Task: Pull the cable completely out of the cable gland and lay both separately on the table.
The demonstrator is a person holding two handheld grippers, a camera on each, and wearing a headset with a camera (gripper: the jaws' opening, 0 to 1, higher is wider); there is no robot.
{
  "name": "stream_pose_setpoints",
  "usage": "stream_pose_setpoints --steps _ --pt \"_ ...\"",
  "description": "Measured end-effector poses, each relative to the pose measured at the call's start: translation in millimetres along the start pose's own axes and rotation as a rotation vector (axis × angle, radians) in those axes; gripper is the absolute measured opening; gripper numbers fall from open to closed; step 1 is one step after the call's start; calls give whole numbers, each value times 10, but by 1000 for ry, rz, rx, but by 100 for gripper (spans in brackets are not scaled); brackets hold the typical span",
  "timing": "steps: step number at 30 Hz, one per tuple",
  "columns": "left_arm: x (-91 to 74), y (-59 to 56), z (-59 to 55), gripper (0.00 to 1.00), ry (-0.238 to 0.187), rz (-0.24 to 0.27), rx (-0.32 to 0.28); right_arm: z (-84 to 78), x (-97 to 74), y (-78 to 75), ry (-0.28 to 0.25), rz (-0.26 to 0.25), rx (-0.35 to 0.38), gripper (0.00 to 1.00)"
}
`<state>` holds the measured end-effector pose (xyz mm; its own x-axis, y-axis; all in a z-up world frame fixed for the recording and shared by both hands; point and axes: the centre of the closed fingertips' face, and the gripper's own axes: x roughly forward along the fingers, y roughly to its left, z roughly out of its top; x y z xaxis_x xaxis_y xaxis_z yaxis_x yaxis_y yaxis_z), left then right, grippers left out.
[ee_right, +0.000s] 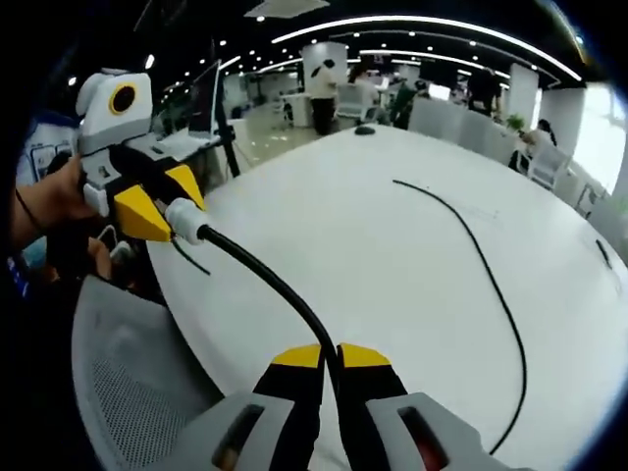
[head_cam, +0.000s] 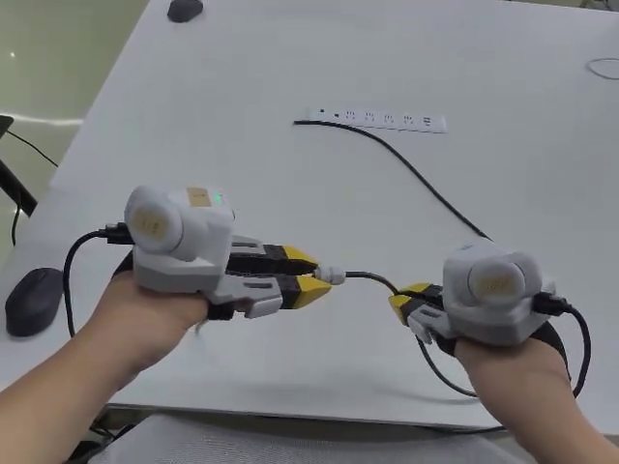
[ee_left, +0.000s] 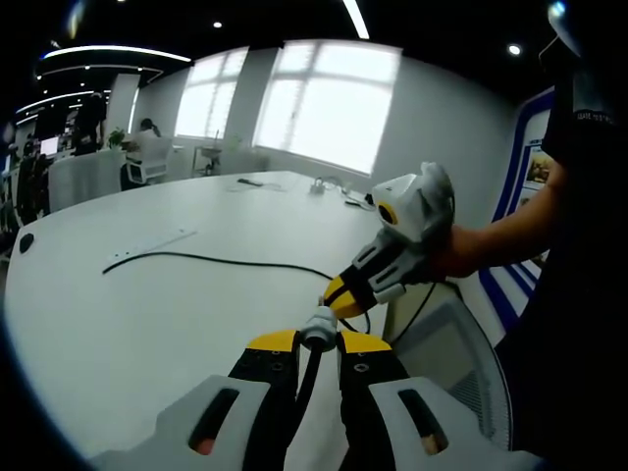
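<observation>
In front of the power strip (head_cam: 382,119), near the front edge of the white worktop (head_cam: 222,164), the left tongs (head_cam: 322,274) are clamped on the white cable gland (head_cam: 333,276). Further forward of the strip and slightly to its right, the right tongs (head_cam: 404,302) are pinched together on the black cable (head_cam: 369,278) (it enters the gland). A short arched span of cable runs between the two pairs of tongs.

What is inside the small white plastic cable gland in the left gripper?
A thin black cable runs into the white cable gland; the gland's wall hides the stretch inside.
</observation>
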<state>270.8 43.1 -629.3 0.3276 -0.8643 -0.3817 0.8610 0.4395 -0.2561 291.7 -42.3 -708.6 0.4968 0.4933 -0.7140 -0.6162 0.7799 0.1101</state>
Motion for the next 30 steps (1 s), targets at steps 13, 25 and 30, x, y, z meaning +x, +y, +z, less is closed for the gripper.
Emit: stream_pose_setpoints --steps 13,25,30 --pt "10 3 -38 15 4 1 -8 -203 8 -119 33 -18 94 0" --pt "-33 75 8 15 -6 21 -17 -119 -65 -105 -2 -16 -1 1" --pt "-49 94 24 15 -10 28 -18 -86 -98 -66 3 -14 -74 2"
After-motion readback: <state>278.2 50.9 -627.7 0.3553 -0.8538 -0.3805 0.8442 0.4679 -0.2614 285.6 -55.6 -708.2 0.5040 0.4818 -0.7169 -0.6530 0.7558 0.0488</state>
